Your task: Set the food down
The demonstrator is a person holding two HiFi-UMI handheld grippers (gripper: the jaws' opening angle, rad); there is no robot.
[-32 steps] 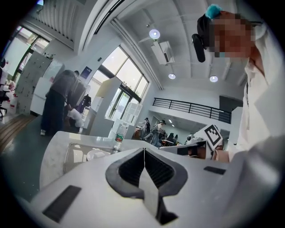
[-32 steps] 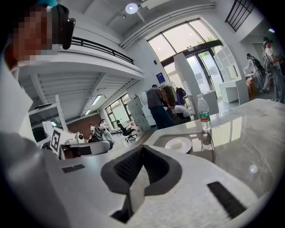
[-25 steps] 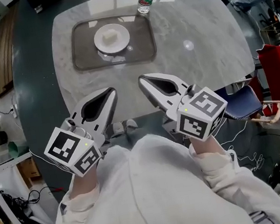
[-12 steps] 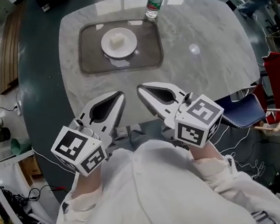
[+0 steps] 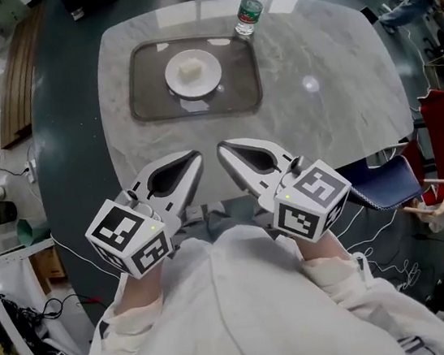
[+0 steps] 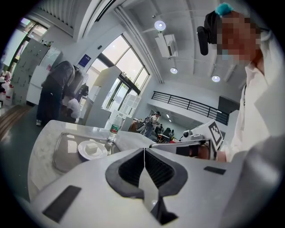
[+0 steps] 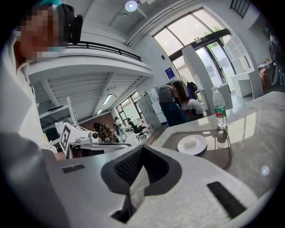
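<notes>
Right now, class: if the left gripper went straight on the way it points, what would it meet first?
Most likely the bare marble table top just ahead of the left gripper, short of the tray. How high the gripper is above the table is unclear.

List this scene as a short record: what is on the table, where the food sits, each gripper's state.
table: grey marble top
tray: on the table's far half
plate: white, in the tray
food: pale block on the plate
bottle: upright, past the tray's far right corner
left gripper: shut, empty, at the near edge
right gripper: shut, empty, beside the left one
</notes>
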